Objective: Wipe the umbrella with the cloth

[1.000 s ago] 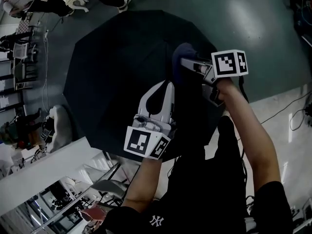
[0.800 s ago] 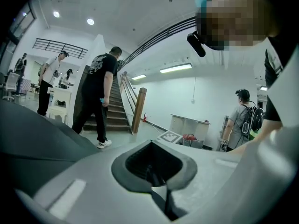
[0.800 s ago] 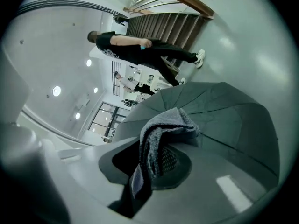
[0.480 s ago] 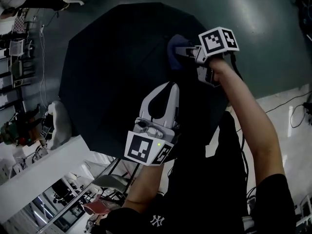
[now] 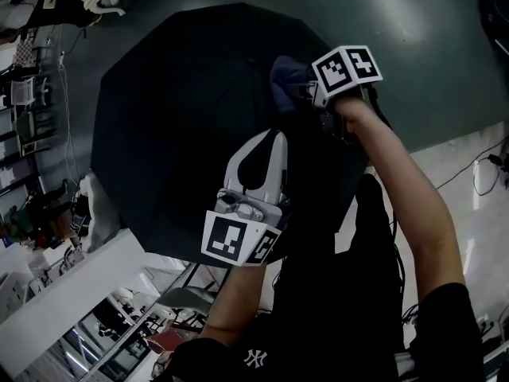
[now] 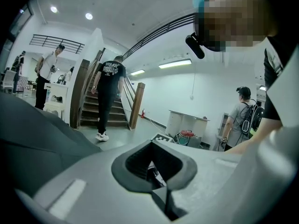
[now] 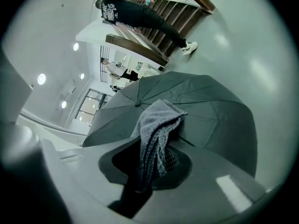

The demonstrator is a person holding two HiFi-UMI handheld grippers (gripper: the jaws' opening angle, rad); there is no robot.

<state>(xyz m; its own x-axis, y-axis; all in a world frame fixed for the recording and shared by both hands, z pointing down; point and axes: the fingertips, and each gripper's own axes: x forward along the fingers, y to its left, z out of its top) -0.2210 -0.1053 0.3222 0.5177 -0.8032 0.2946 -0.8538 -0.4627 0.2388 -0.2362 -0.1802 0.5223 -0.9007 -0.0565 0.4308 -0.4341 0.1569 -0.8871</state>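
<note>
Black fabric, the umbrella (image 5: 183,118): open, dome side up, spread wide over the grey floor (image 5: 413,46) below and ahead of the person.
Tip (image 7: 138,102): about mid-canopy, with the panels running out from it to the rim.
Cloth (image 5: 286,76): blue-grey towelling, bunched, over the far right panels of the canopy. From where I stand I can't tell whether it touches the fabric or hangs just off it.
What the wipe turns on: in the right gripper view the canopy fills the space ahead of and under the cloth (image 7: 156,134), and the tip sits just past the loose end. I'd judge a stroke would run along a panel from there out toward the rim.
Right gripper (image 5: 306,94): clamped on the cloth, one fold pinched between the jaws and the rest drooping forward.
Nearer hand: the right one, plainly.
Right arm: reached well forward, with the tool turned to point leftward across the canopy.
Left gripper (image 5: 269,143): jaws drawn together with nothing I can make out between them. It sits over the near half of the umbrella and points away from the person.
Left arm: bent and kept close to the body.
</note>
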